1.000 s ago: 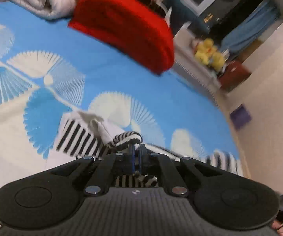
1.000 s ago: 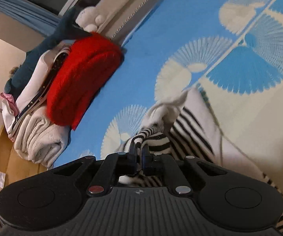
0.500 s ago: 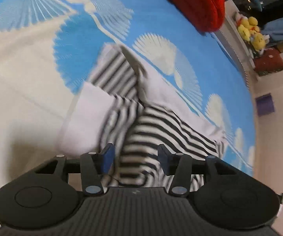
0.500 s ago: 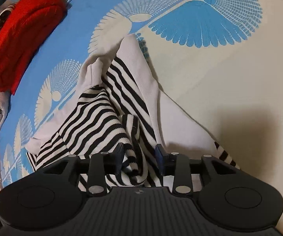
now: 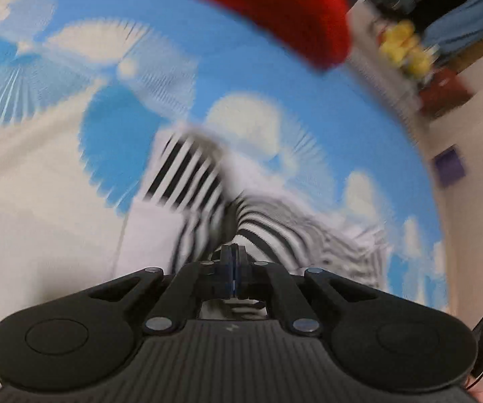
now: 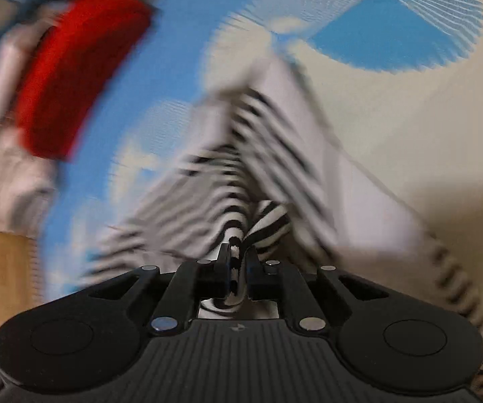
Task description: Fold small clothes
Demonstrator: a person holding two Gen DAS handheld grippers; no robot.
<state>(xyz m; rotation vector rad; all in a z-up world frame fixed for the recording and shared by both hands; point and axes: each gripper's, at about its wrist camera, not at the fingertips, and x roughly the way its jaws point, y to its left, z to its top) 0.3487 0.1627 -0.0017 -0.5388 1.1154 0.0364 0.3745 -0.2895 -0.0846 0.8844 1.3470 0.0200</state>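
The step in hand looks like a fresh two-handed pinch on the black-and-white striped knit garment with pale plain panels, ready to carry one part over another. To do it well, both grips should take only the top layer at matching spots along one edge, rise together, and keep the fabric taut between them so the fold lands square, not bunched.

The left gripper has just been closing, and its jaws now meet fully; striped cloth sits right at the tips, but blur hides whether any fabric is truly caught. The right gripper has also just been closing and is clenched on a rolled ridge of the same striped cloth, which bulges up between the jaws.

The garment lies rumpled on the blue-and-cream fan-patterned bedspread, stretching away from both grippers toward the red fuzzy folded textile, well apart from it.
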